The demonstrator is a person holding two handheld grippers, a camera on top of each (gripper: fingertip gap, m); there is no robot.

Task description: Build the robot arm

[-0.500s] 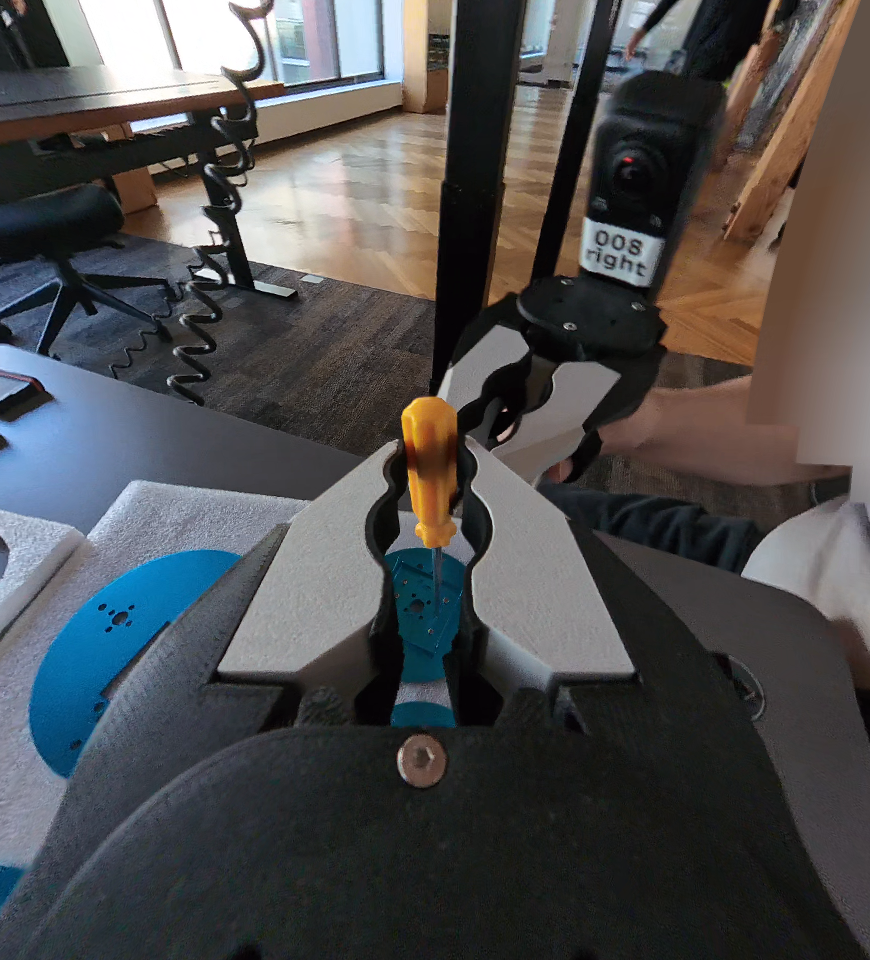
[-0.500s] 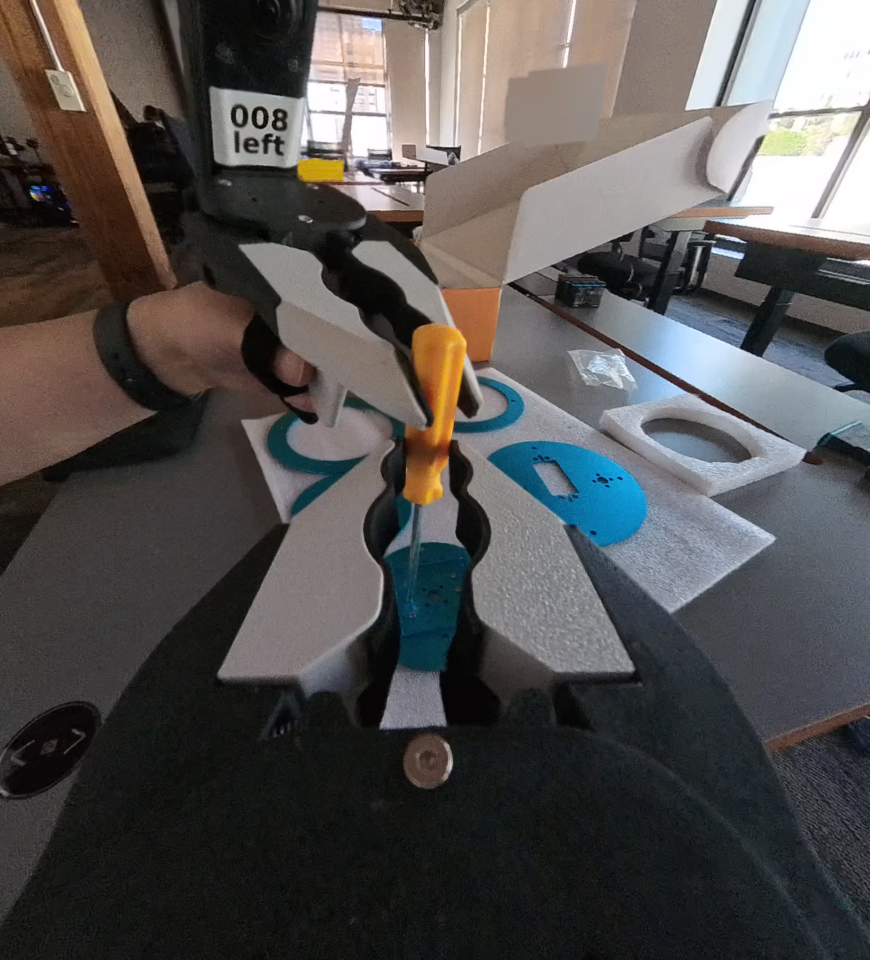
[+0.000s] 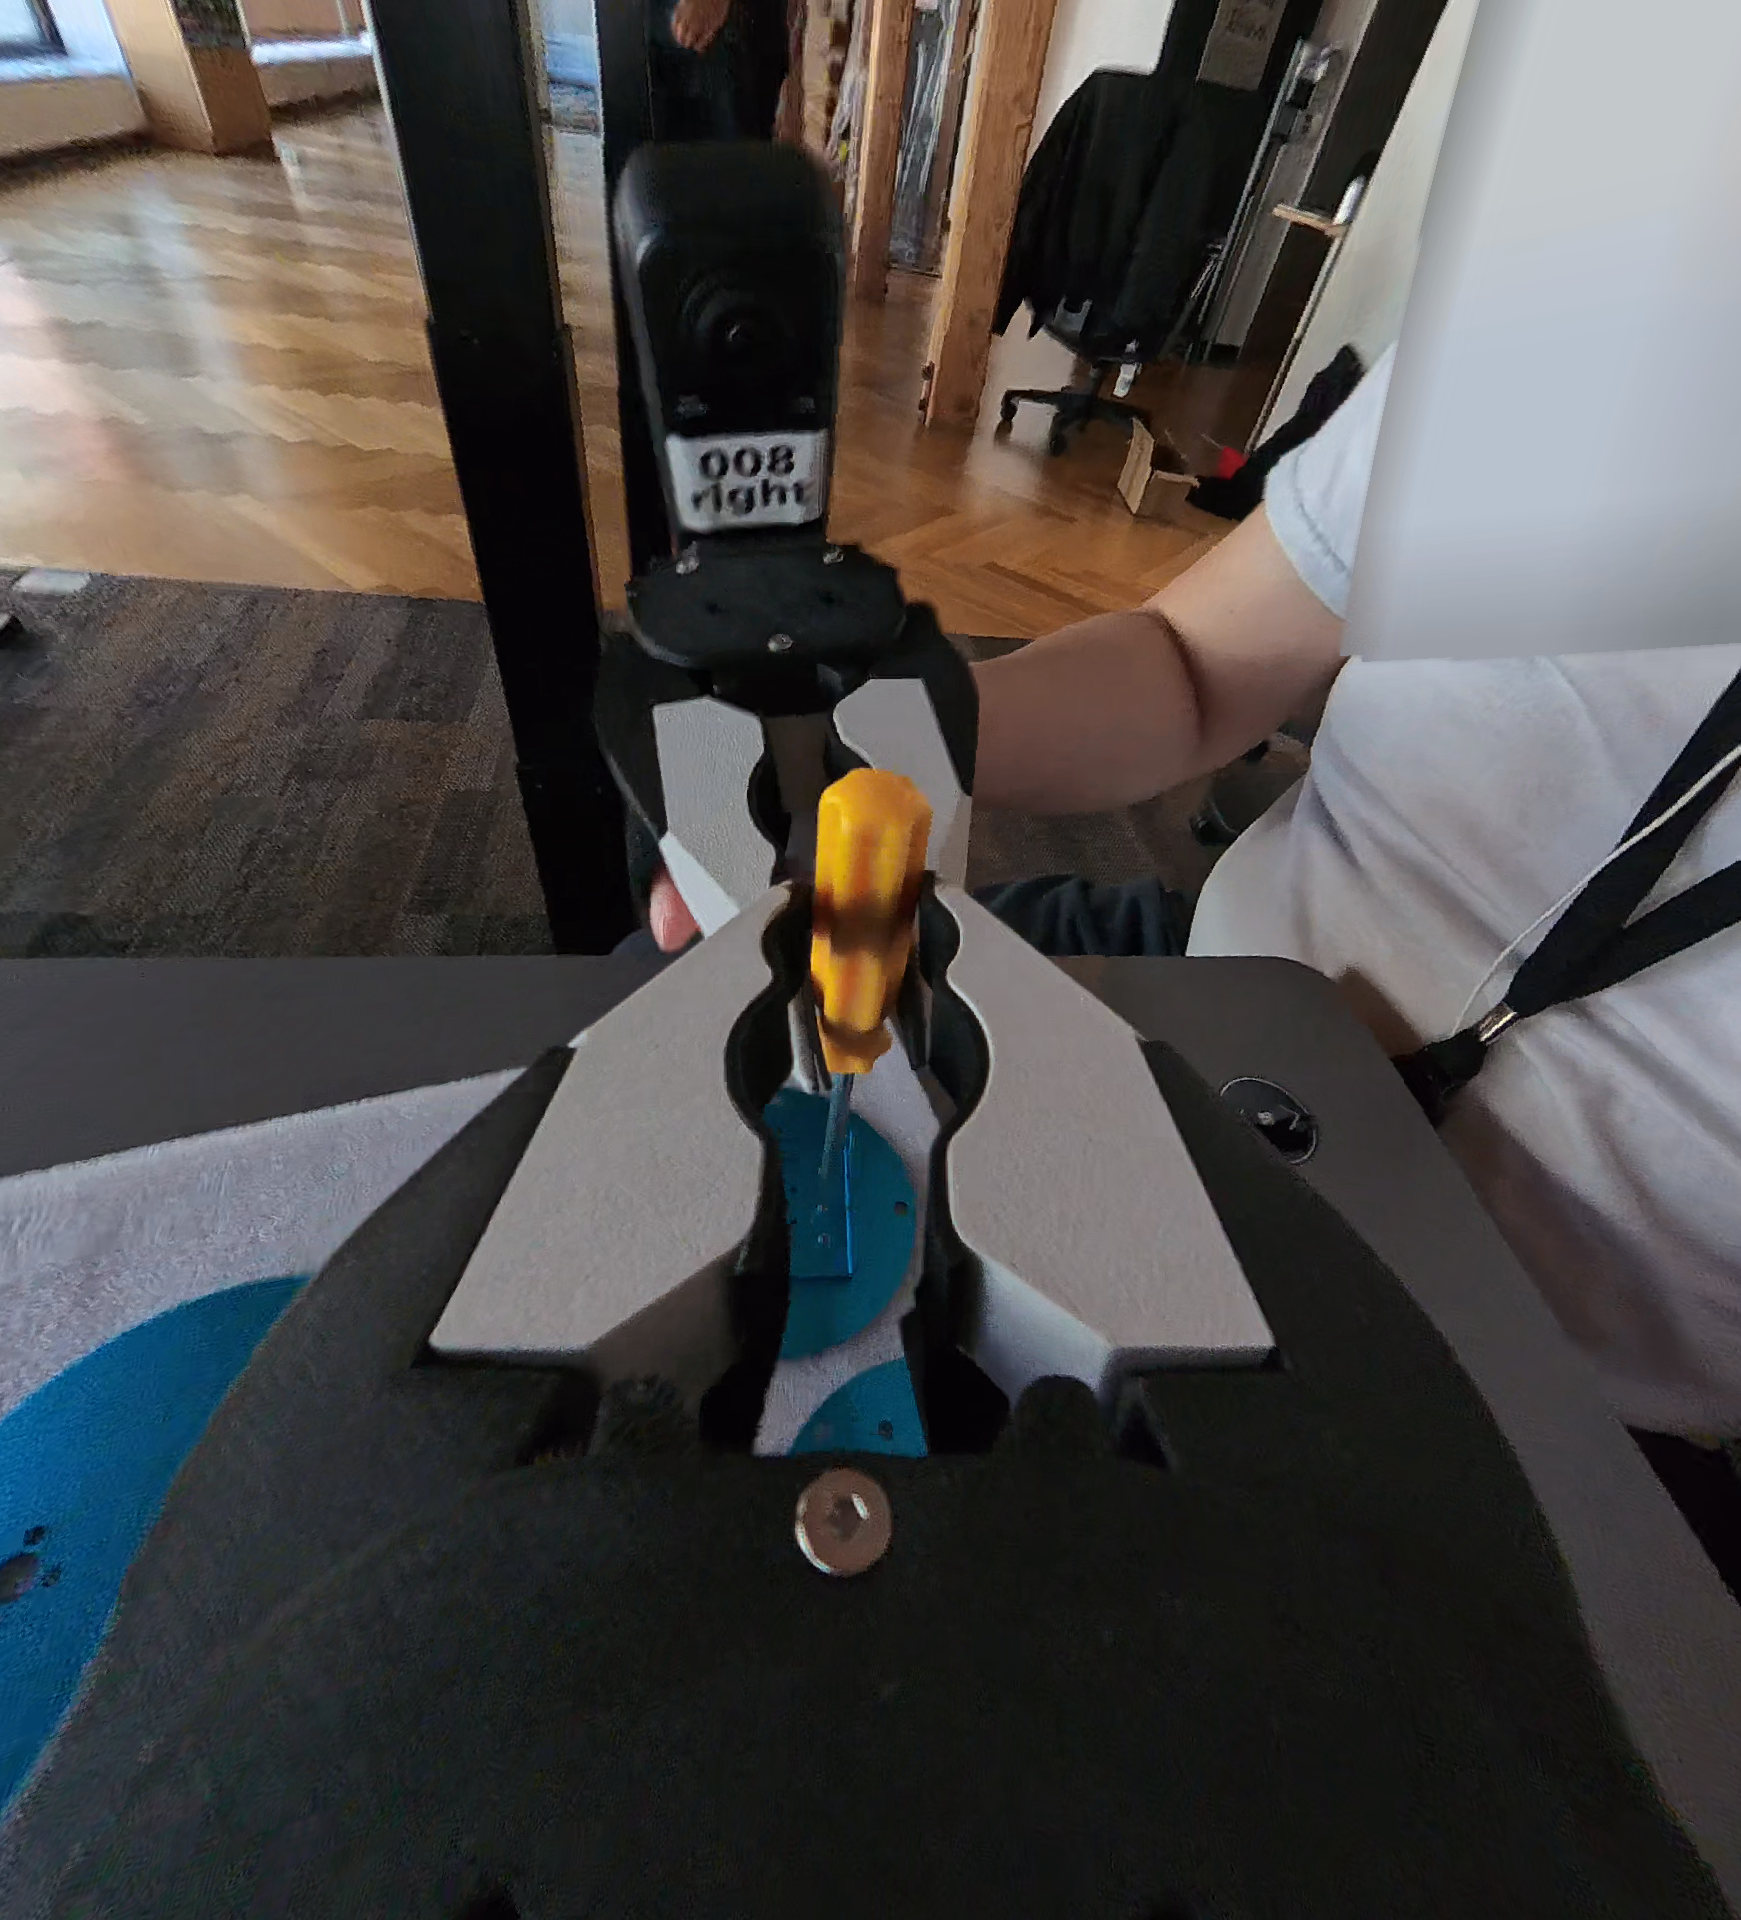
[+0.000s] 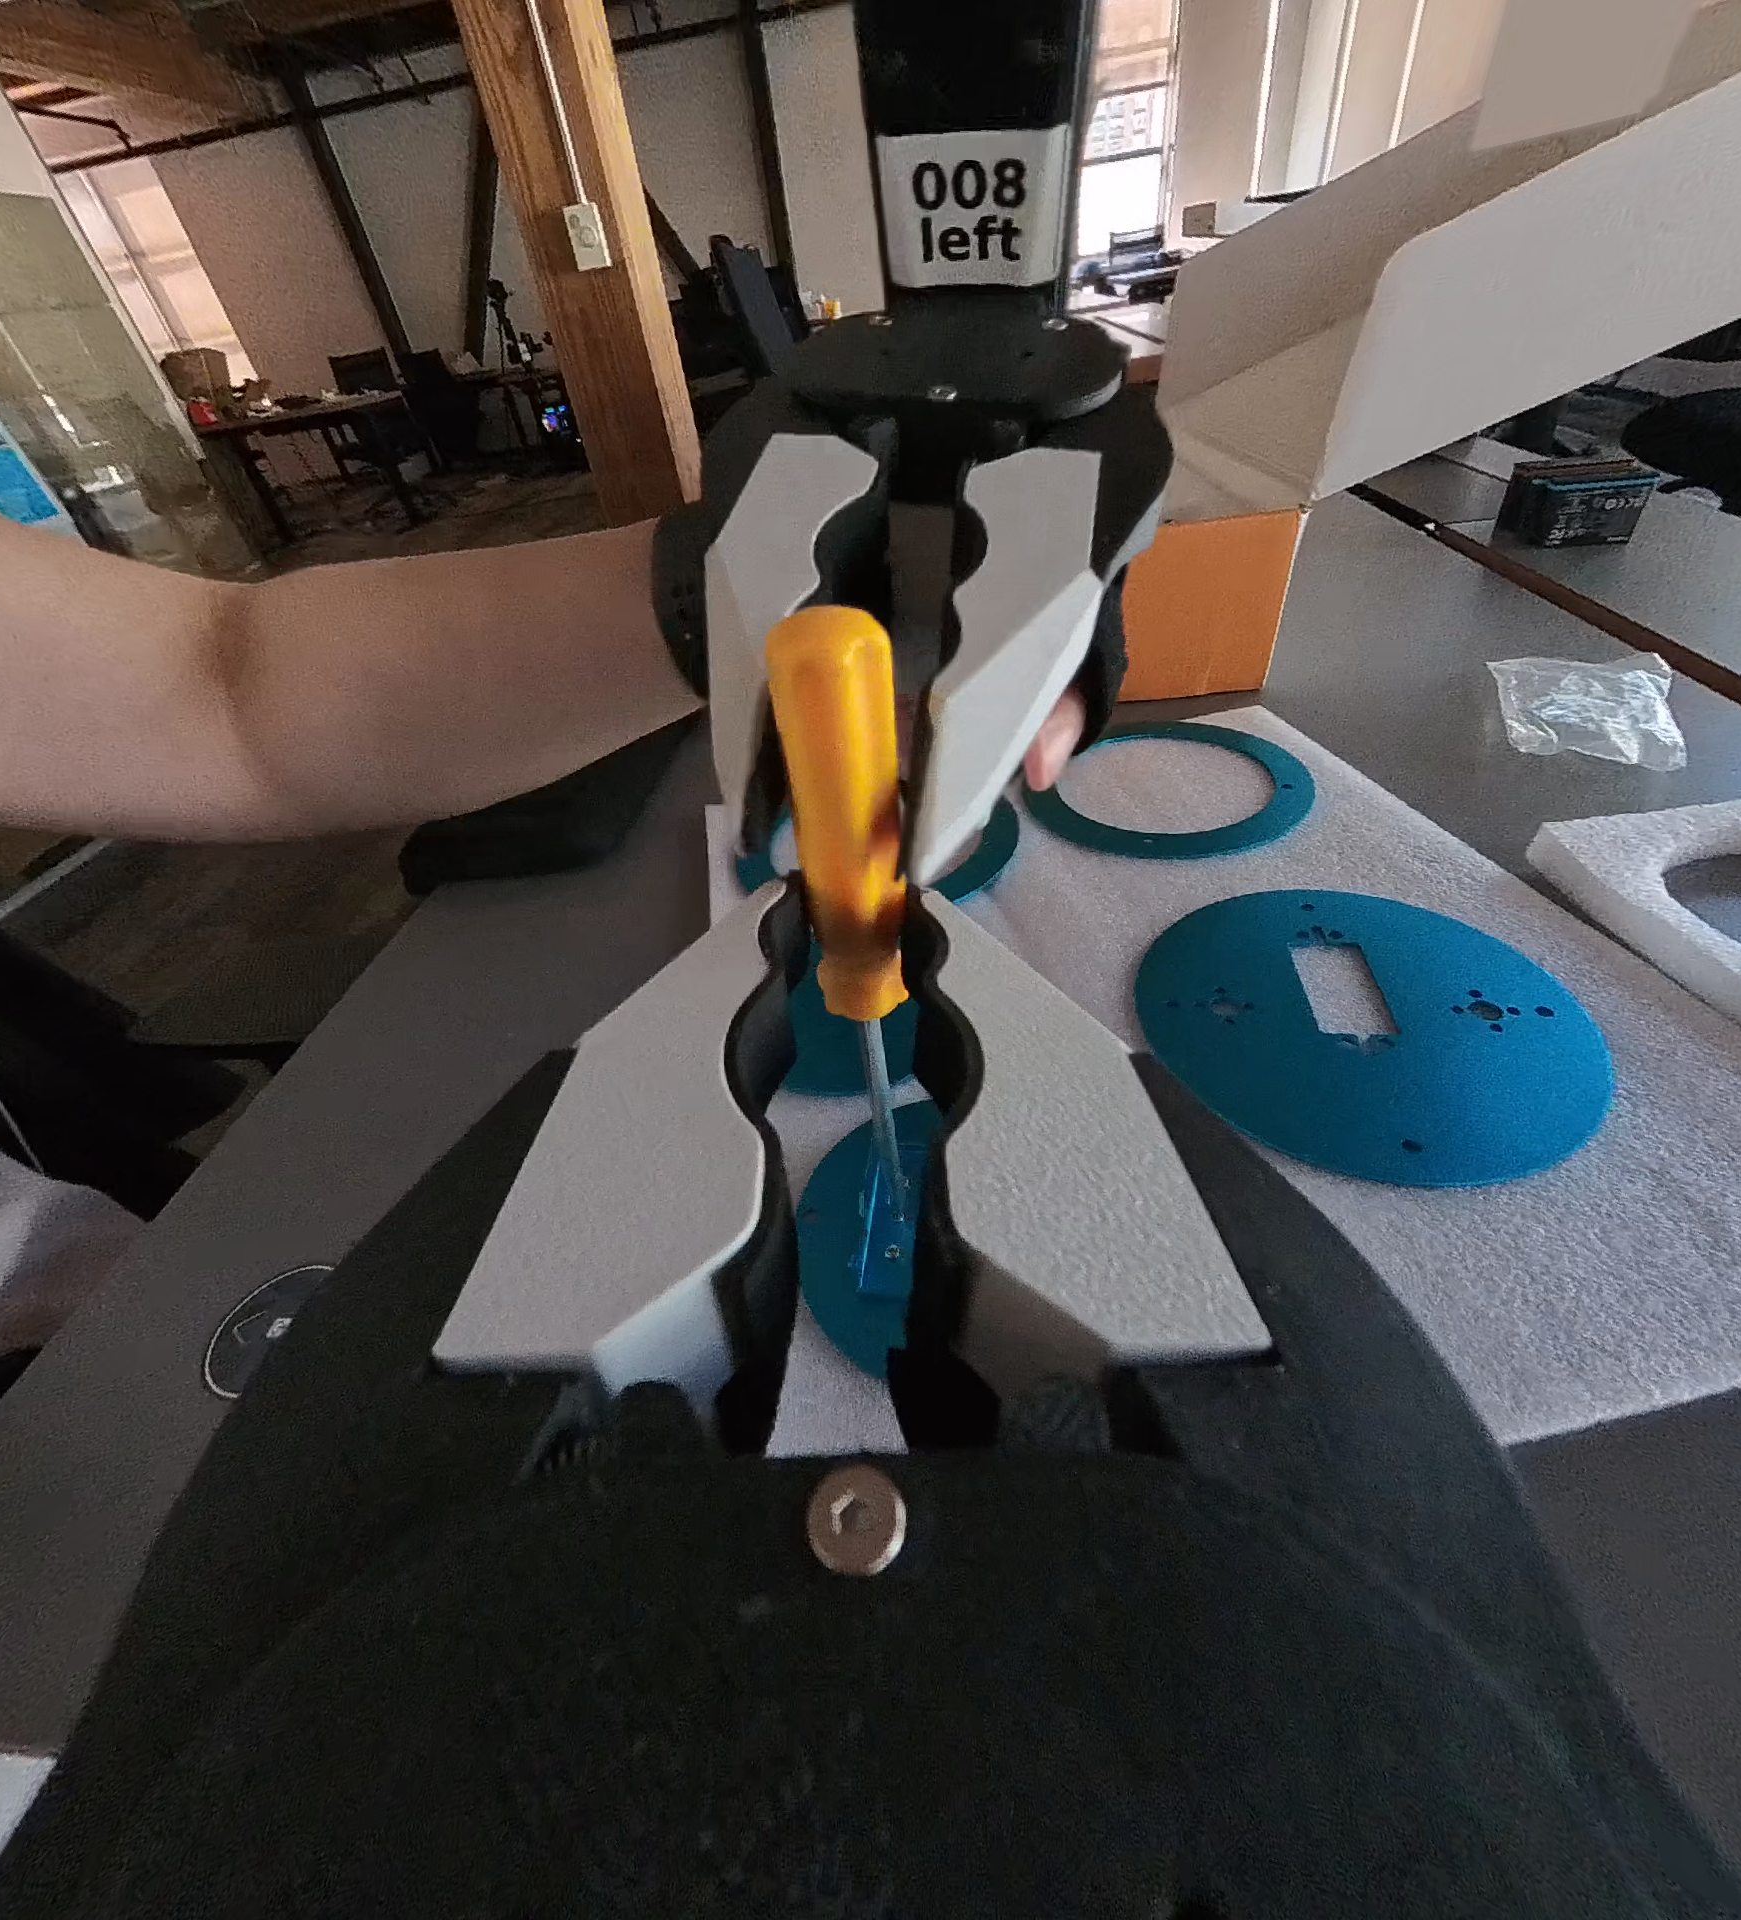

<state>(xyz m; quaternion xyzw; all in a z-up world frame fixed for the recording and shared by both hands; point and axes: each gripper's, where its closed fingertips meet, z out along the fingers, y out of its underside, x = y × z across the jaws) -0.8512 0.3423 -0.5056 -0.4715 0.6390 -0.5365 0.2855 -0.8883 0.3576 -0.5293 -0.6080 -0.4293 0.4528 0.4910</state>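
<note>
An orange-handled screwdriver [image 3: 866, 914] stands nearly upright, also in the right wrist view [image 4: 835, 790]. Its metal tip rests on a small blue bracket [image 4: 881, 1236] on a round blue plate [image 4: 845, 1309]. My left gripper [image 3: 864, 904] is shut on the handle. My right gripper [image 4: 853, 904] is shut on the handle from the opposite side, a little lower. The two grippers face each other across the tool. The bracket [image 3: 824, 1216] and plate [image 3: 881, 1247] show through the gap between my left fingers.
A white foam sheet [image 4: 1261, 1299] on the grey table [image 4: 430, 1039] carries a large blue disc [image 4: 1365, 1039] and a blue ring [image 4: 1167, 790]. A foam frame [image 4: 1676, 935], a plastic bag [image 4: 1583, 707] and an open orange box [image 4: 1209, 603] lie beyond. A person in a white shirt [image 3: 1520, 987] sits close on the right. Only a small space, under 4 cm, lies between the two pairs of fingers.
Both grippers have swung around the screwdriver and now face each other head-on. The screwdriver stays upright with its tip on the bracket.
</note>
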